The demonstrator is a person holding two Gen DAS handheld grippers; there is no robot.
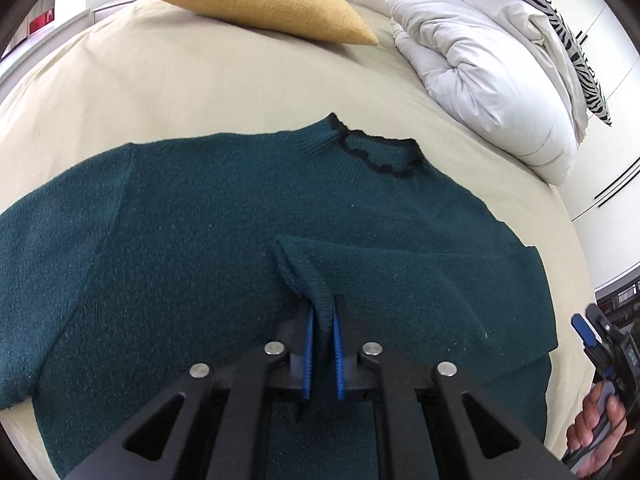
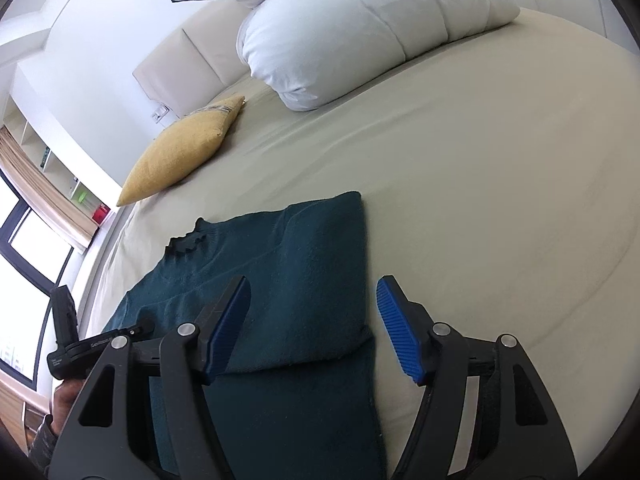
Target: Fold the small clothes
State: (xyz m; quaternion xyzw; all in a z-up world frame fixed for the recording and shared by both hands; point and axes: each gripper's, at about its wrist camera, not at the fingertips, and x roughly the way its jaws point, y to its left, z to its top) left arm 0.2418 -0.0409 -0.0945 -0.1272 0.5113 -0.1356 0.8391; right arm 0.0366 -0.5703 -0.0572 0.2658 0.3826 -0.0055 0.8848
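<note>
Left wrist: left gripper (image 1: pixel 322 312) jaws pinching sleeve cuff (image 1: pixel 304 272).

A bedroom in a home. A wide bed (image 1: pixel 160 80) with a beige sheet fills both views, with a padded headboard (image 2: pixel 180 60) behind. On it lie a mustard cushion (image 1: pixel 260 0), a bunched white duvet (image 1: pixel 480 60) and a zebra-striped pillow (image 1: pixel 560 20). Open wall shelves (image 2: pixel 60 168) stand beside a curtained window (image 2: pixel 24 264).

Beige bed (image 2: pixel 500 208) ahead of claw; white duvet (image 2: pixel 360 28) beyond, mustard cushion (image 1: pixel 260 0) far-left, window (image 2: pixel 24 264) at left (bright daylight), white walls.
</note>
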